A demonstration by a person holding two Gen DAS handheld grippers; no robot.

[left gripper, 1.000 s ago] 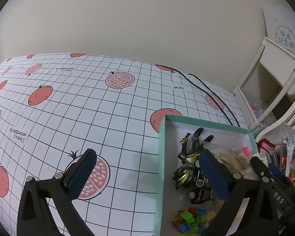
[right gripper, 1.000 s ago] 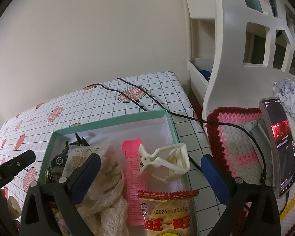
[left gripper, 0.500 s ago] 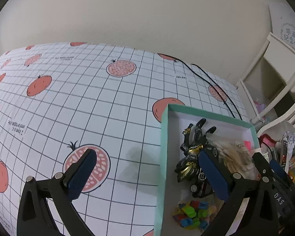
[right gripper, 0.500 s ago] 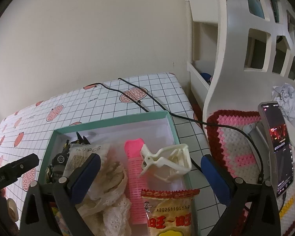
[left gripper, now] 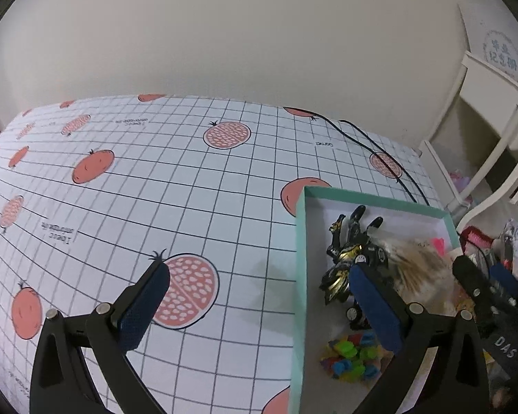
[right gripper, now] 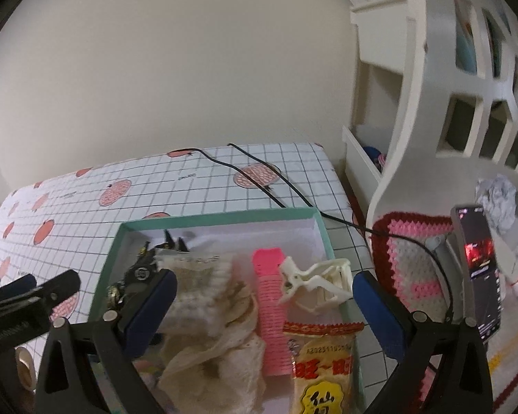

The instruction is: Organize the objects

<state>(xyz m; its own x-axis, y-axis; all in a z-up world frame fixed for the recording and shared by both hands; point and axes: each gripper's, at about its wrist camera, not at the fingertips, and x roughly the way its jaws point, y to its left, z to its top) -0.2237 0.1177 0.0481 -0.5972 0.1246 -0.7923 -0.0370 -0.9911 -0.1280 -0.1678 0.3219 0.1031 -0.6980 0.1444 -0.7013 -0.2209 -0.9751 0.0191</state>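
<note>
Item: teal box (right gripper: pixel 323 231) sitting at the right end of the pomegranate-print surface (left gripper: pixel 148 189), holding a pink hair roller (right gripper: pixel 271 307), white claw clip (right gripper: pixel 316 284), lace (right gripper: pixel 221 348), snack packet (right gripper: pixel 323 362), toy robot (left gripper: pixel 348 258). Right gripper (right gripper: pixel 264 307) hovering, jaws spread, empty; left gripper (left gripper: pixel 259 305) likewise. Advice: descend straight, pinching the roller across its width. Roller lying flat, long axis pointing toward the wall.

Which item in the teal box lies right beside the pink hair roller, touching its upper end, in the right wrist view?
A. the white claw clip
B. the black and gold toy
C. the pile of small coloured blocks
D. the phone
A: the white claw clip rests against the upper end of the pink hair roller inside the teal box.
</note>
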